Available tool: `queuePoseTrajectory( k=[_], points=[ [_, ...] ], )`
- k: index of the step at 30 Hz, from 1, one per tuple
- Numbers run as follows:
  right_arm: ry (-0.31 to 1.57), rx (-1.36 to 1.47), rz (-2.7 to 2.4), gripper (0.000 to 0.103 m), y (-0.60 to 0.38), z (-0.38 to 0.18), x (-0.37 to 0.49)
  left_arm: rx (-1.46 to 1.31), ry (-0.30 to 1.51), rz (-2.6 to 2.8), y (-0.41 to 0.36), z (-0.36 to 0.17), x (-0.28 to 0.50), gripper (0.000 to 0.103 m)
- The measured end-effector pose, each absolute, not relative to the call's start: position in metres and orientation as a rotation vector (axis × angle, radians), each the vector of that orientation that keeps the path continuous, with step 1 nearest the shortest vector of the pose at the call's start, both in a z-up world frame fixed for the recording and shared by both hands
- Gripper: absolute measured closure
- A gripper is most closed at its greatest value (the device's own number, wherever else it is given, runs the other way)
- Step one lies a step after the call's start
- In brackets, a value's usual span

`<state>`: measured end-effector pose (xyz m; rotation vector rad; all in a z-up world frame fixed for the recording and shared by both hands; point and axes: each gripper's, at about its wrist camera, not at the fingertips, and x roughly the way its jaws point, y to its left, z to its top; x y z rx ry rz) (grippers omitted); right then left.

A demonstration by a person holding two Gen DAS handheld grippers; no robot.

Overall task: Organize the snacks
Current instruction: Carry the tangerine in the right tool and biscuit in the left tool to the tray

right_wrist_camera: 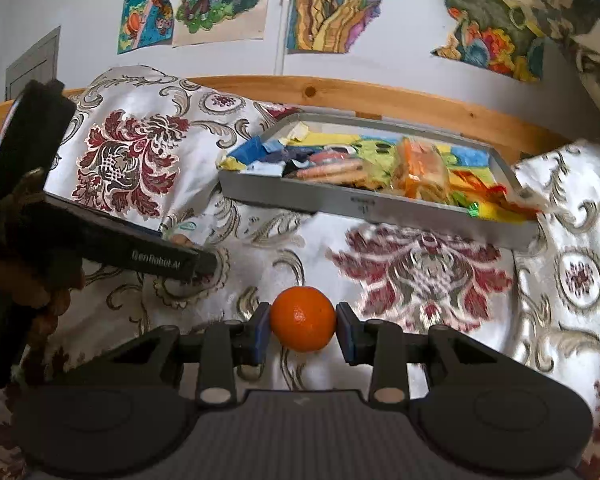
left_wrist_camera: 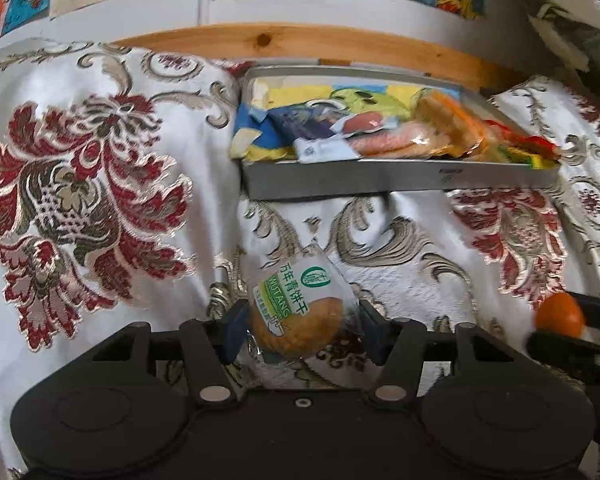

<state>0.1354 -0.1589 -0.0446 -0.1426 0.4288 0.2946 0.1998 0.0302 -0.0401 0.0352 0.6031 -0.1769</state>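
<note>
Left hand-held gripper (left_wrist_camera: 300,326) clamps a biscuit packet (left_wrist_camera: 298,312), its lower edge hidden. Right hand-held gripper (right_wrist_camera: 303,330) clamps an orange (right_wrist_camera: 303,318), cut off at right in the left view. Tray (right_wrist_camera: 380,202) contents are blurred.

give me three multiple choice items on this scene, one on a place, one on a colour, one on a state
1. Where does the grey tray sit?
A. on the patterned cloth, in front of the wooden rail
B. on the floor
C. on a shelf on the wall

2. What colour is the round fruit in the right gripper?
A. green
B. orange
C. purple

3. What is the left gripper doing?
A. hanging open with nothing in it
B. gripping the tray's rim
C. holding a wrapped biscuit

Answers:
1 A, the tray lies on the floral cloth with the wooden rail behind it.
2 B, the fruit between its jaws is orange.
3 C, the packet sits between its jaws.
</note>
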Motion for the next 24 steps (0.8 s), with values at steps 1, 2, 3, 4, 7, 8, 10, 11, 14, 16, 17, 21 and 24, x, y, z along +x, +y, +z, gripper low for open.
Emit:
queuePoseTrajectory(
  k=[1,2,3,4,7,8,10,11,14,16,17,21,24],
  points=[
    [0.421,-0.149,0.298,0.064,-0.157,-0.043,0.138,0.038,0.600,-0.176,0.029,-0.039,0.198,0.045],
    [0.414,-0.154,0.302,0.064,-0.154,-0.041,0.141,0.036,0.598,-0.176,0.029,-0.039,0.198,0.045],
    [0.410,-0.157,0.305,0.064,-0.152,-0.040,0.145,0.027,0.595,-0.173,0.030,-0.038,0.197,0.045],
    [0.409,-0.157,0.307,0.064,-0.150,-0.039,0.148,0.014,0.590,-0.170,0.031,-0.037,0.196,0.046],
    [0.404,-0.143,0.315,0.064,-0.148,-0.036,0.154,-0.026,0.569,-0.163,0.034,-0.032,0.194,0.046],
    [0.401,-0.144,0.319,0.064,-0.147,-0.035,0.155,-0.036,0.557,-0.160,0.035,-0.030,0.193,0.046],
    [0.391,-0.156,0.319,0.064,-0.146,-0.034,0.157,-0.047,0.528,-0.150,0.035,-0.024,0.191,0.046],
    [0.381,-0.161,0.319,0.064,-0.145,-0.033,0.157,-0.049,0.514,-0.143,0.035,-0.021,0.191,0.046],
    [0.362,-0.167,0.315,0.064,-0.145,-0.029,0.160,-0.072,0.476,-0.130,0.036,-0.012,0.190,0.046],
    [0.351,-0.174,0.308,0.064,-0.146,-0.025,0.165,-0.085,0.455,-0.121,0.038,-0.004,0.193,0.046],
    [0.343,-0.173,0.301,0.064,-0.147,-0.022,0.167,-0.089,0.446,-0.120,0.038,0.000,0.194,0.046],
    [0.312,-0.167,0.298,0.064,-0.153,-0.004,0.187,-0.118,0.417,-0.118,0.037,0.022,0.215,0.046],
    [0.265,-0.189,0.284,0.064,-0.156,0.013,0.211,-0.090,0.384,-0.146,0.031,0.040,0.239,0.045]
  ],
)
